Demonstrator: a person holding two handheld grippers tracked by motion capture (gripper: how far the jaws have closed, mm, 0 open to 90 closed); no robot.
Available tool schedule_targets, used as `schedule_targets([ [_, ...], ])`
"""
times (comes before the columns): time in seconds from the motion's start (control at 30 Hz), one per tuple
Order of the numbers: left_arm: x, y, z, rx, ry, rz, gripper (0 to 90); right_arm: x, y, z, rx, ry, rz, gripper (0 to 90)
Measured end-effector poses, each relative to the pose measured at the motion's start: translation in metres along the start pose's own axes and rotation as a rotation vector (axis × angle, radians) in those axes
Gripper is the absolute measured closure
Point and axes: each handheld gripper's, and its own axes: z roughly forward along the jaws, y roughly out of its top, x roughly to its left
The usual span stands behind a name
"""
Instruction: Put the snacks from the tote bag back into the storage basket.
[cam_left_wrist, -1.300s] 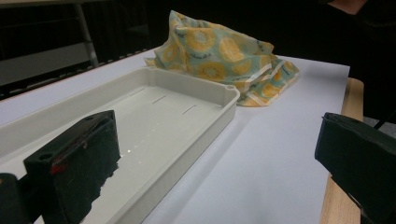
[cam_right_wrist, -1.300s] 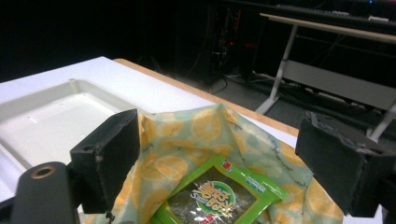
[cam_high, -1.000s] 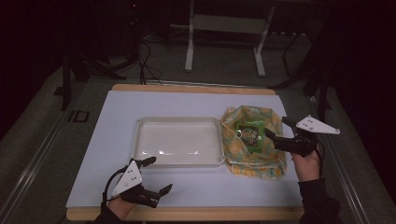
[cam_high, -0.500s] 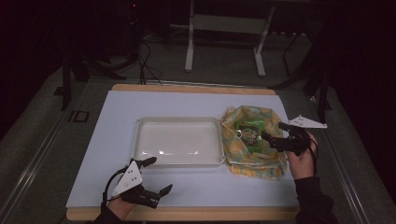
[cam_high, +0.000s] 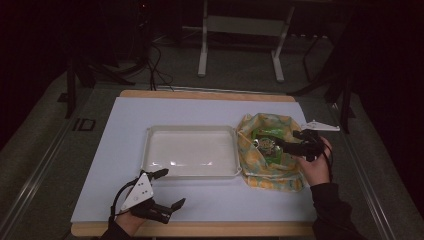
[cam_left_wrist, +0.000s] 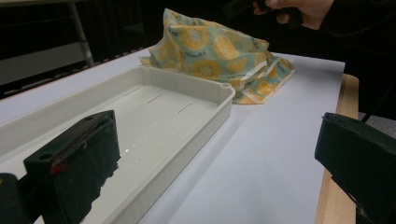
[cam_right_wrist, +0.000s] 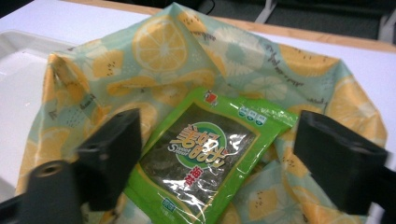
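The table (cam_high: 210, 112), covered by a pale sheet, carries everything here. At its middle sits a shallow white tray (cam_high: 191, 131), bare inside. Just beside the tray's right end lies an opened lemon-print cloth bag (cam_high: 272, 175), its soft sides slumped outward into folds. Inside the bag, lying flat and face up, is a green snack packet (cam_right_wrist: 205, 158) with a clear window and a round label.

The right gripper (cam_high: 280, 145) reaches over the bag's mouth from the right, and its jaws have just been closing a little yet stand wide apart; in the right gripper view they straddle the packet without pressing on it. The left gripper (cam_high: 169, 189) rests near the table's front edge, just in front of the tray, with its jaws spread and nothing between them.

The packet looks very light, thin and glossy, so it would likely be slippery and inclined to bend or crinkle instead of lifting stiffly. Whatever is inside is probably brittle, so a hard squeeze across the middle seems unwise. The sealed rim looks like the safest hold, most plausibly the long edge nearest the jaws. Since the packet lies flat on yielding cloth, a low jaw may snag fabric, so the pinch should probably catch the raised edge only
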Motion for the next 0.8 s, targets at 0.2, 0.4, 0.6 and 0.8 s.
schedule_targets([
  [0.2,0.000,0.000,0.000,0.001,-0.003,0.000,0.6,-0.005,0.000,0.008,0.027,-0.011,0.004,30.7],
  [0.4,0.000,0.000,0.001,0.001,-0.003,-0.002,0.6,-0.013,-0.003,0.018,0.092,-0.009,0.074,41.4],
  [0.6,0.000,0.000,0.001,0.006,-0.004,0.001,0.6,-0.016,-0.007,0.028,0.146,-0.007,0.122,54.4],
  [0.8,0.000,0.000,0.002,0.009,-0.005,0.003,0.6,-0.023,-0.011,0.034,0.182,-0.011,0.171,57.3],
])
